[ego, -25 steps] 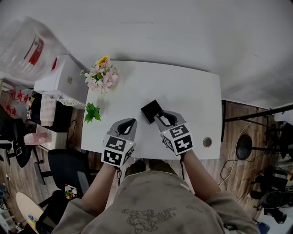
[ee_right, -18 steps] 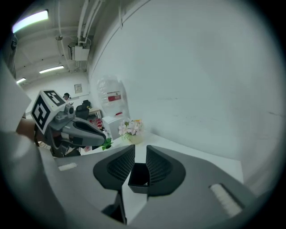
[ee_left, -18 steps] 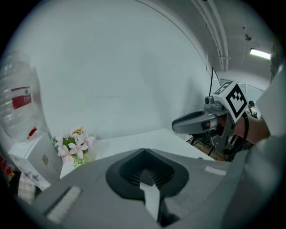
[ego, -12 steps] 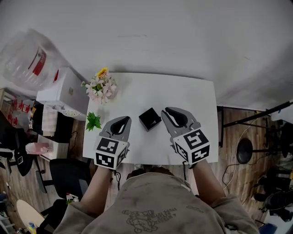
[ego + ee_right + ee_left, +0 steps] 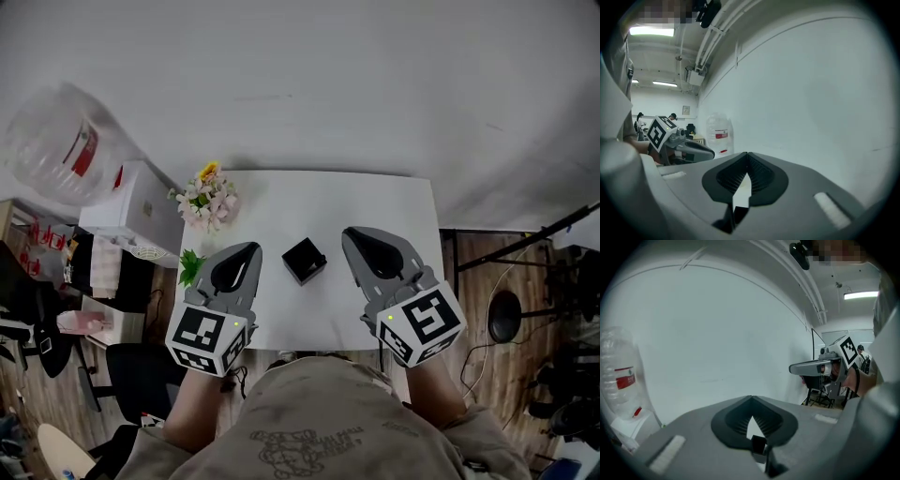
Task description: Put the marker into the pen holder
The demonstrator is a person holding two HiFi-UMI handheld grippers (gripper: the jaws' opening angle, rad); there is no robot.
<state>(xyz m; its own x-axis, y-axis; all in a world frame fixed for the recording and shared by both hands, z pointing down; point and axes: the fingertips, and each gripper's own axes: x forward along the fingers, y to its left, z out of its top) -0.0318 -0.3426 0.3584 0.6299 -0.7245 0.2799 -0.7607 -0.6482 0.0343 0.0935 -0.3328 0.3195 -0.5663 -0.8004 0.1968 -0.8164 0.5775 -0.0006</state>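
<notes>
Black pen holder [image 5: 304, 260] on worktop [image 5: 375, 202], marker unseen.
Both empty: left gripper [image 5: 248, 247] pressed together, right gripper [image 5: 350, 233] just closed; careless descent might topple it.

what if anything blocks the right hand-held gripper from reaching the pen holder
Probably yes: nothing lies between the right hand-held gripper and the pen holder, though its jaws have just closed, empty.

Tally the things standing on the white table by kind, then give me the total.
black pen holder: 1
flower bouquet: 1
small green plant: 1
Total: 3
</notes>
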